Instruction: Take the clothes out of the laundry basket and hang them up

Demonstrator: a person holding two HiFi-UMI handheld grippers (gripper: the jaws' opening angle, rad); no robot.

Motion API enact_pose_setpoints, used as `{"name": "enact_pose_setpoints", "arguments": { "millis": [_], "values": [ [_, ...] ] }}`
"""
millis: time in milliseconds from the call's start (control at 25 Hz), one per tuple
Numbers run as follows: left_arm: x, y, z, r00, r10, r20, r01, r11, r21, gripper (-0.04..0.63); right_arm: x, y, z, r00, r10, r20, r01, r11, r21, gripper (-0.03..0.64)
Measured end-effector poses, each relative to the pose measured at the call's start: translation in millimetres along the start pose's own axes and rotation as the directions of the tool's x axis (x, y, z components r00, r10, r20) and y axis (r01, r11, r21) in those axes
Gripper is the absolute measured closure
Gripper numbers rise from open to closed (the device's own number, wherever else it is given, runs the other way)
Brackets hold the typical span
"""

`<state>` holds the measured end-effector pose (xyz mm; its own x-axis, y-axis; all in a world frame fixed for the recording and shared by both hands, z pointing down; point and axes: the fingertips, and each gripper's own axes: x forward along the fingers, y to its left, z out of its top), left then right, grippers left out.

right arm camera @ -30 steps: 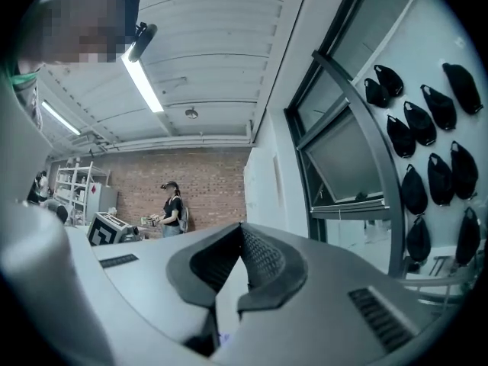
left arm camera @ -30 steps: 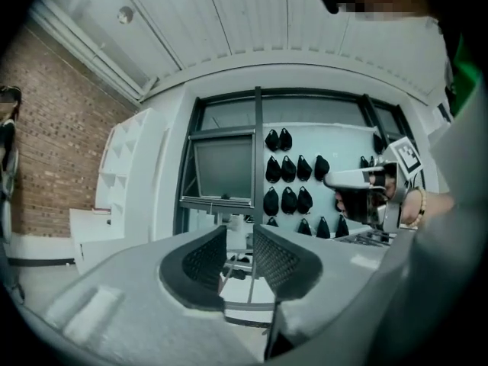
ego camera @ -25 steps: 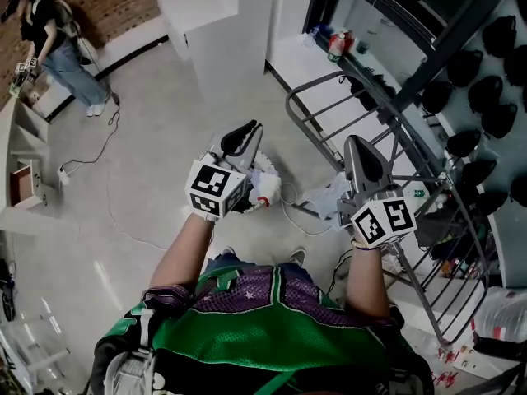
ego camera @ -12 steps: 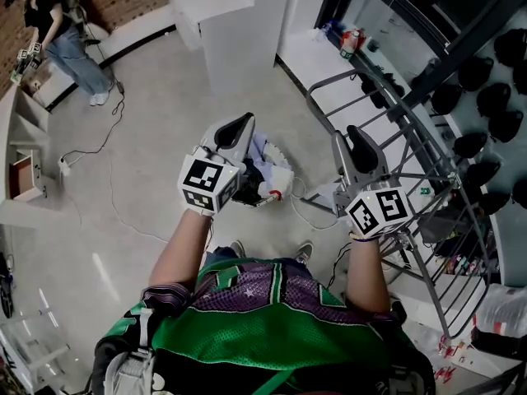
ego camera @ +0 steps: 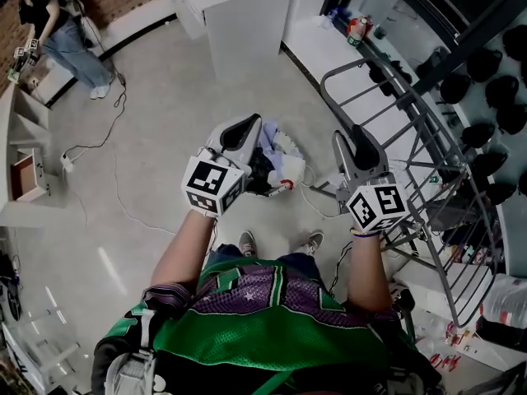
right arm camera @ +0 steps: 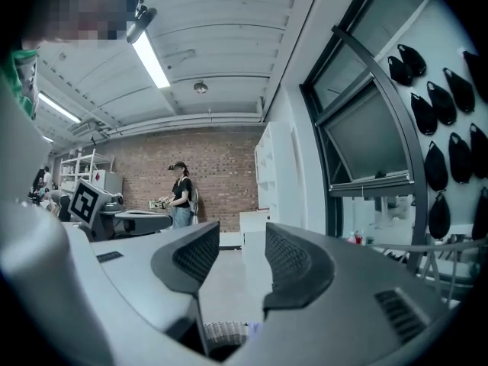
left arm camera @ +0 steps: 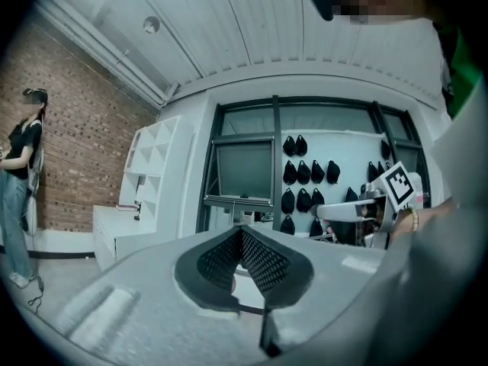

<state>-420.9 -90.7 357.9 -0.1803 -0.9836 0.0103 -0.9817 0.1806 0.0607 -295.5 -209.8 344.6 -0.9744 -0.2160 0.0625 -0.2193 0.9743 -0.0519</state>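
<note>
The basket (ego camera: pixel 290 171) sits on the floor (ego camera: pixel 156 146), near the floor's right edge. It is just past the person's shoes (ego camera: pixel 247 243) and beside the foot of the rack (ego camera: pixel 412 113). Clothes (ego camera: pixel 272 137) are piled in it. The left gripper (ego camera: pixel 241 130) is up by the basket's left side, with its jaws shut tight and nothing in them. The right gripper (ego camera: pixel 360 142) is by the rack. Its jaws have just been opening and stand wide apart, with nothing between them. Another person (ego camera: pixel 58 31) stands at the floor's far left corner.
</note>
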Motion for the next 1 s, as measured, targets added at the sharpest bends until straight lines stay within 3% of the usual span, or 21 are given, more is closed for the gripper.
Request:
{"name": "enact_pose_setpoints", "arguments": {
  "millis": [400,800,1000],
  "values": [
    [6.5,11.2,-53.0,0.998,0.0,-0.057,-0.002,0.999,-0.039,0.577,22.2,-7.0,-83.4,0.991,0.021,-0.129,-0.016,0.999,0.045,0.443],
    [40.3,14.3,-79.6,0.993,0.065,-0.101,-0.064,0.998,0.011,0.578,63.7,-31.6,-162.5,0.96,0.143,-0.24,-0.131,0.989,0.067,0.443],
    [43.0,14.1,-99.8,0.991,0.061,-0.119,-0.06,0.998,0.014,0.578,71.5,-37.0,-209.9,0.948,0.128,-0.293,-0.112,0.991,0.07,0.443]
  ]
}}
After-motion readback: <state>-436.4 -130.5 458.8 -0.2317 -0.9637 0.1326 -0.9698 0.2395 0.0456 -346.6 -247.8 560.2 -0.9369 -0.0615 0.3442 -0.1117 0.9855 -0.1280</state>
